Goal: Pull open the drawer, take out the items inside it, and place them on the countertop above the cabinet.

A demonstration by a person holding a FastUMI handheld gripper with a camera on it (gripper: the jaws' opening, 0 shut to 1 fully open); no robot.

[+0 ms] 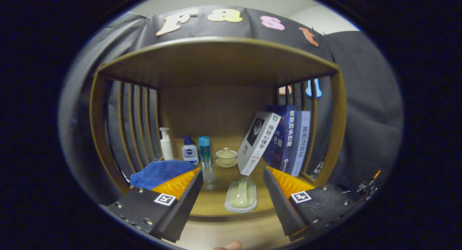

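Countertop (216,203) of smooth wood, glossy oblong dish (241,196) between wide-open, empty jaws.

The one camera rides on the claw (231,187) and looks forward along its two fingers, which stand apart with nothing between them, level into the open front of a wooden shelf (216,58). It sits close, just outside the front edge of the desk (213,203), so the shelf's top board, slatted sides and back wall all curve within the fisheye. The books (285,141) and bottles (196,150) lie beyond the fingers.
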